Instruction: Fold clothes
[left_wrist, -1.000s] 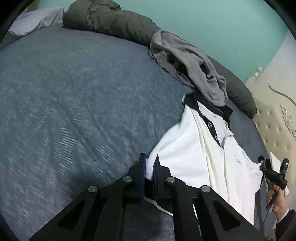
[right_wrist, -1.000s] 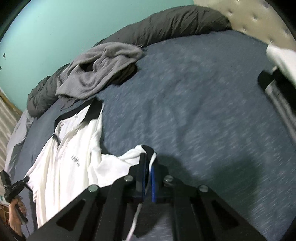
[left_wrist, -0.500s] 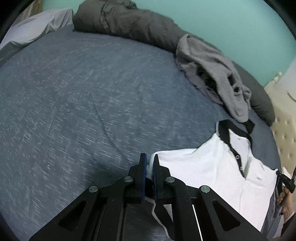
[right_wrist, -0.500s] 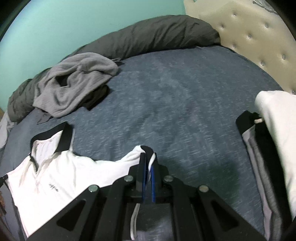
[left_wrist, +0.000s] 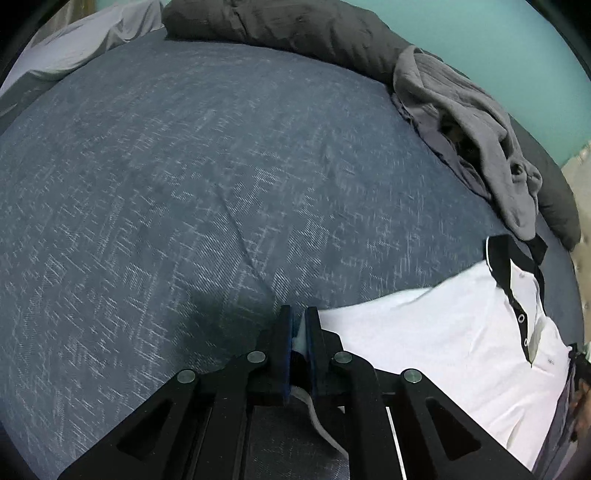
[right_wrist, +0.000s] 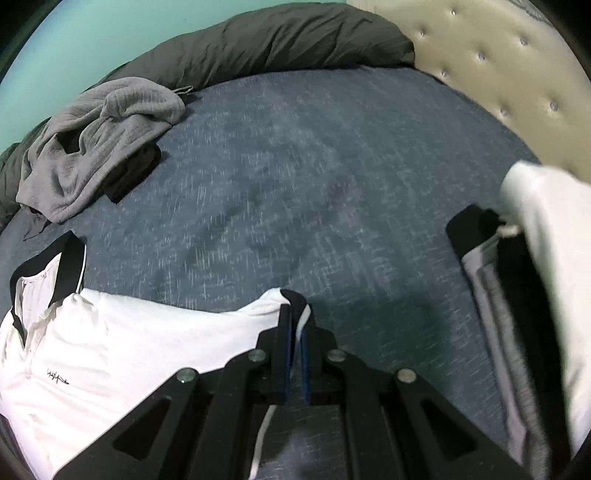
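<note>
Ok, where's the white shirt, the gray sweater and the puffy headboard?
white shirt (right_wrist: 147, 332), right wrist view, on its chest.
gray sweater (right_wrist: 103, 147), right wrist view, on its crumpled middle.
headboard (right_wrist: 509, 74), right wrist view, on its tufted padding.

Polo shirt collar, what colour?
Black, on the white short-sleeved polo shirt; the collar shows best in the right wrist view.

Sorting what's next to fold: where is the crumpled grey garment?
The crumpled grey garment lies upper left in the right wrist view, against the dark grey duvet, beyond the white polo shirt.
</note>
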